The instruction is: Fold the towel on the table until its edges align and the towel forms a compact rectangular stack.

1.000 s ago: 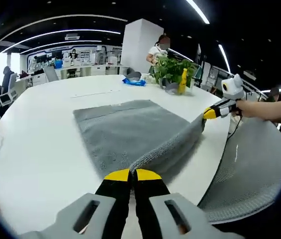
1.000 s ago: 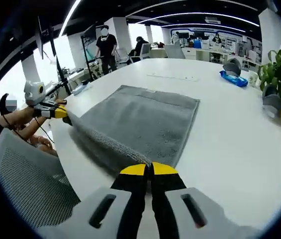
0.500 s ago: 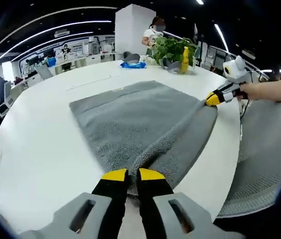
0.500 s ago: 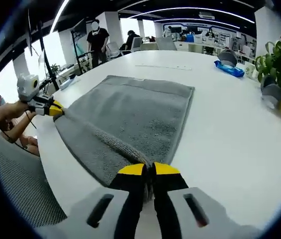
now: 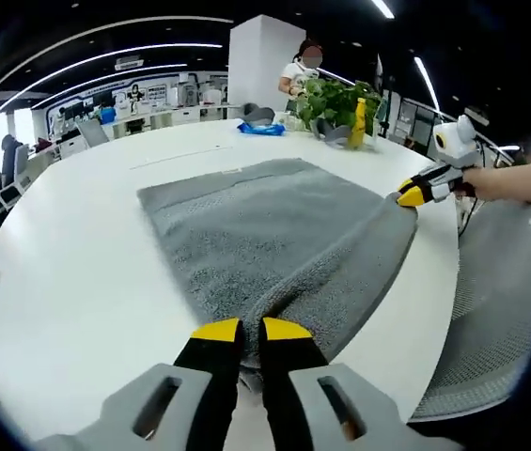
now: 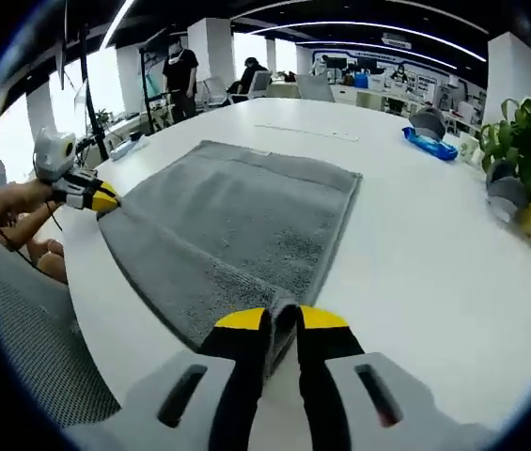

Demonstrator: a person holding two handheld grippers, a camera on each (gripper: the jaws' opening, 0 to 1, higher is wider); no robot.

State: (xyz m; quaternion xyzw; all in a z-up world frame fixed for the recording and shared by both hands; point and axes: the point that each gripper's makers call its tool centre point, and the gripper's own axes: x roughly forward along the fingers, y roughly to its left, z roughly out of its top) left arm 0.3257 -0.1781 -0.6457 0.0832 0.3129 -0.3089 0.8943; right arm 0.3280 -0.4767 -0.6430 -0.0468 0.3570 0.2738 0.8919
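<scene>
A: Where is the towel [image 5: 274, 235]?

B: The grey towel lies spread on the white counter [image 5: 68, 272], its near edge raised in a ridge between the two grippers, close to the counter's edge.

A: And the left gripper [image 5: 240, 330]?

B: In the left gripper view its yellow-tipped jaws are clenched on one near corner of the towel, with cloth pinched between them. In the right gripper view it shows at the far left [image 6: 101, 198], held in a hand [image 6: 16, 199].

A: The right gripper [image 6: 282, 319]?

B: Its jaws stand a little apart with a fold of towel between them; I take it they are grasping the corner, though the view is tight there. The left gripper view shows it at the towel's other near corner [image 5: 410, 194].

A: Anything else?

B: A potted plant [image 5: 333, 99], a yellow bottle [image 5: 358, 123] just beside it, a blue packet [image 6: 429, 147], and a grey mesh chair [image 5: 491, 310] by the counter's edge.
</scene>
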